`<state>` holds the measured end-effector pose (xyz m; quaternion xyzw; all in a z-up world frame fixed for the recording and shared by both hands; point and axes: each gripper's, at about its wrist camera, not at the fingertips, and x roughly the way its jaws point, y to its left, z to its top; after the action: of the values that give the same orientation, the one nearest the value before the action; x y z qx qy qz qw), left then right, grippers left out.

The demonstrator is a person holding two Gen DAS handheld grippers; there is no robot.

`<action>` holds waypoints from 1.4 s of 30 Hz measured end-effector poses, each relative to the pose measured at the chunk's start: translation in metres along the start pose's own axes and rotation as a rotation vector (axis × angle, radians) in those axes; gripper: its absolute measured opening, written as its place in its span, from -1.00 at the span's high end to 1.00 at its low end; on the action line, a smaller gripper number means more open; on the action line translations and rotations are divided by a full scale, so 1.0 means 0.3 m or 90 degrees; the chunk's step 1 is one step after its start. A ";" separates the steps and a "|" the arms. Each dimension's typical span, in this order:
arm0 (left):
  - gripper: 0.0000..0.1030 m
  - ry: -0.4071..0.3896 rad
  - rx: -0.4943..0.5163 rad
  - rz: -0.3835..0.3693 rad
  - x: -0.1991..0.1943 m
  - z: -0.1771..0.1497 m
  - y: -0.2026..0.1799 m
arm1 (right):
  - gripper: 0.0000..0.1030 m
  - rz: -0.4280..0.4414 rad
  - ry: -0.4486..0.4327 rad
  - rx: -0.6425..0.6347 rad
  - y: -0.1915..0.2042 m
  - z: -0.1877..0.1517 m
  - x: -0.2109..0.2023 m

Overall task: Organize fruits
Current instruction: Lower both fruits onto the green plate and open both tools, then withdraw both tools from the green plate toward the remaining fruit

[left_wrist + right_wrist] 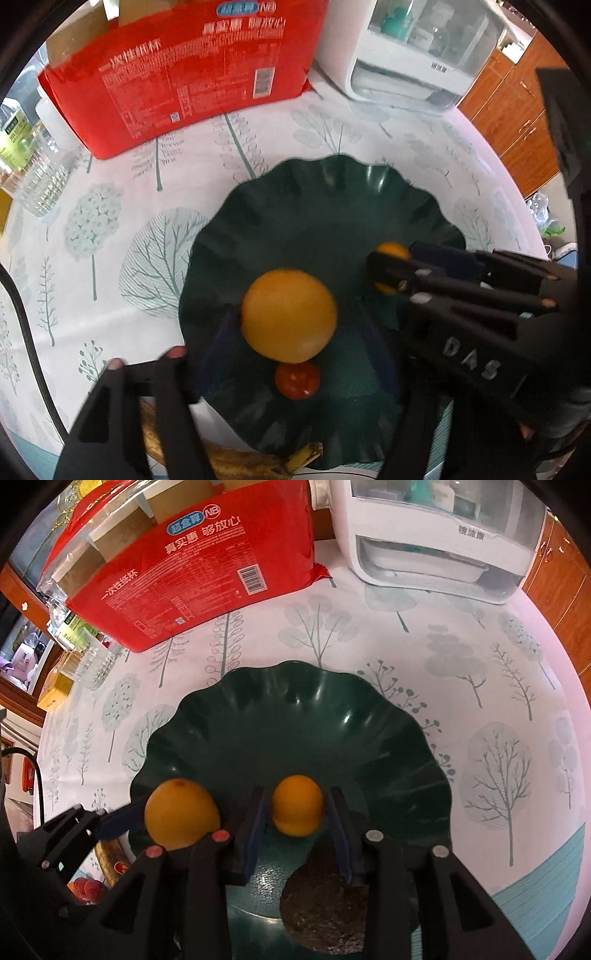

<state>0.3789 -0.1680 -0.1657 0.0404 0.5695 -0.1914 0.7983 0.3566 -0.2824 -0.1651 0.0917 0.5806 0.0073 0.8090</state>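
From the left wrist, the left gripper [295, 332] stands wide around the large orange [289, 314] in the green bowl [317, 192], pads clear, a banana [236, 459] lying lengthwise below the rim, stem rightward; from the right wrist, the right gripper [297, 814] narrowly brackets the small orange [297, 805], contact unclear.

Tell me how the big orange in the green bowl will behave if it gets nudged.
The big orange looks round and smooth, so it would probably roll easily. The green bowl has a glossy, sloped inside, so the orange would likely slide back toward the middle, maybe bumping the small tomato beside it. It looks firm, not fragile.
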 end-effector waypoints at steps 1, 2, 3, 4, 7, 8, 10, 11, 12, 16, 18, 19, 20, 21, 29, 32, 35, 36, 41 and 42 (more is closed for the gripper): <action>-0.52 -0.008 0.003 0.005 -0.014 -0.001 -0.002 | 0.13 0.001 -0.001 0.001 0.002 -0.001 -0.004; -0.57 -0.013 0.005 0.009 -0.021 0.000 -0.005 | 0.05 0.003 -0.003 0.002 0.004 -0.003 -0.010; -0.58 -0.017 0.008 0.015 -0.029 0.001 -0.008 | 0.00 0.004 -0.007 0.001 0.007 -0.004 -0.017; -0.59 -0.022 0.010 0.019 -0.040 -0.001 -0.010 | -0.01 0.005 -0.010 0.000 0.010 -0.005 -0.023; -0.61 -0.026 0.012 0.022 -0.066 -0.011 -0.009 | -0.09 0.004 -0.018 -0.007 0.023 -0.008 -0.041; -0.61 -0.027 0.012 0.024 -0.075 -0.015 -0.009 | -0.09 0.005 -0.019 -0.009 0.026 -0.010 -0.044; -0.64 -0.030 0.015 0.031 -0.092 -0.023 -0.010 | -0.09 0.006 -0.021 -0.012 0.035 -0.017 -0.052; -0.67 -0.031 0.018 0.036 -0.099 -0.027 -0.007 | -0.09 0.008 -0.022 -0.013 0.039 -0.022 -0.056; -0.69 -0.032 0.020 0.040 -0.107 -0.032 -0.007 | -0.09 0.010 -0.023 -0.015 0.042 -0.026 -0.060; -0.73 -0.038 0.022 0.052 -0.145 -0.054 0.001 | -0.09 0.009 -0.028 -0.024 0.059 -0.047 -0.086; -0.73 -0.039 0.019 0.053 -0.162 -0.066 0.002 | -0.10 0.010 -0.031 -0.024 0.064 -0.054 -0.100; -0.73 -0.040 0.016 0.054 -0.174 -0.073 0.004 | -0.10 0.011 -0.034 -0.024 0.066 -0.058 -0.110; -0.73 -0.041 0.014 0.054 -0.182 -0.078 0.005 | -0.10 0.012 -0.037 -0.025 0.069 -0.062 -0.122; -0.73 -0.043 0.012 0.055 -0.194 -0.085 0.006 | -0.09 0.012 -0.040 -0.027 0.072 -0.065 -0.131; -0.73 -0.062 0.003 0.071 -0.284 -0.136 0.006 | -0.09 0.004 -0.078 -0.049 0.102 -0.112 -0.239; -0.73 -0.071 -0.007 0.074 -0.325 -0.154 0.008 | -0.09 -0.010 -0.097 -0.060 0.116 -0.132 -0.282; -0.73 -0.085 -0.019 0.074 -0.368 -0.170 0.007 | -0.09 -0.013 -0.111 -0.065 0.121 -0.151 -0.324; -0.73 -0.090 -0.024 0.074 -0.384 -0.176 0.007 | -0.09 -0.013 -0.116 -0.068 0.124 -0.159 -0.343; -0.74 -0.110 -0.046 0.071 -0.459 -0.207 -0.002 | -0.09 -0.011 -0.139 -0.077 0.132 -0.199 -0.425; -0.74 -0.115 -0.048 0.072 -0.477 -0.216 -0.005 | -0.09 -0.010 -0.145 -0.079 0.134 -0.208 -0.446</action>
<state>0.2807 -0.1140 -0.0558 0.0247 0.4988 -0.1273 0.8569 0.2581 -0.2501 -0.0527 0.0372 0.4839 0.0264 0.8739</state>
